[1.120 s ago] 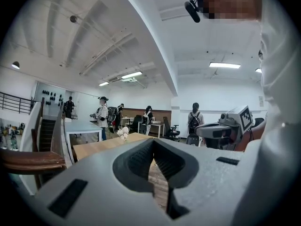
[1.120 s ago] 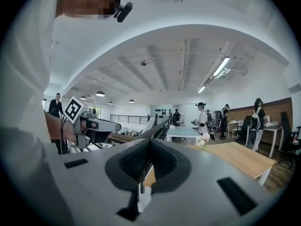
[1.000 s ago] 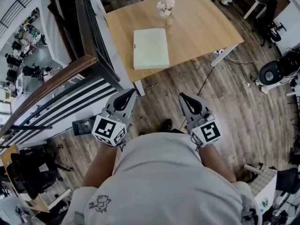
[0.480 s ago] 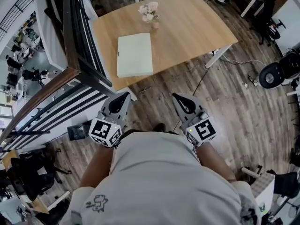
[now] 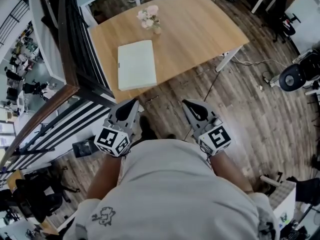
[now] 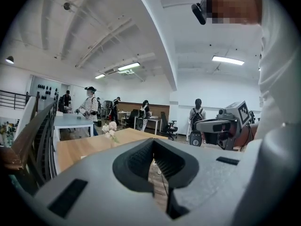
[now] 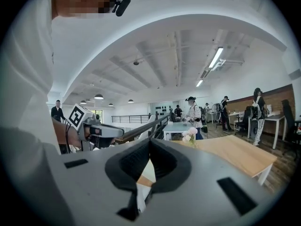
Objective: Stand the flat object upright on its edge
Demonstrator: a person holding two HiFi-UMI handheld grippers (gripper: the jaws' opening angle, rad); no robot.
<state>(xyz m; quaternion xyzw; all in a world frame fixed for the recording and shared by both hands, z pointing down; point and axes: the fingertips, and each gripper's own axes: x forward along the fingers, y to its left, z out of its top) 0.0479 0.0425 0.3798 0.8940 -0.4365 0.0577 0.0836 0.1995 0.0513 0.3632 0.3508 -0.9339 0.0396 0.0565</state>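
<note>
The flat object (image 5: 136,64), a cream rectangular pad, lies flat on the wooden table (image 5: 200,29) near its front left corner. A small vase of pink flowers (image 5: 149,18) stands just behind it. Both grippers are held close to the person's body, over the wooden floor and short of the table. My left gripper (image 5: 134,103) is shut and empty. My right gripper (image 5: 188,104) is also shut and empty. In the right gripper view a strip of the flat object (image 7: 148,171) shows through the hole between the jaws, with the table (image 7: 235,152) beyond.
A dark stair railing (image 5: 75,59) runs along the table's left side. A white table leg (image 5: 225,61) and a floor cable (image 5: 212,86) are at front right. An office chair (image 5: 295,74) stands at far right. People (image 6: 89,109) stand at desks beyond.
The table and the flat object have slid left and slightly down in the head view as the person moves. Both grippers stay shut in front of the body.
</note>
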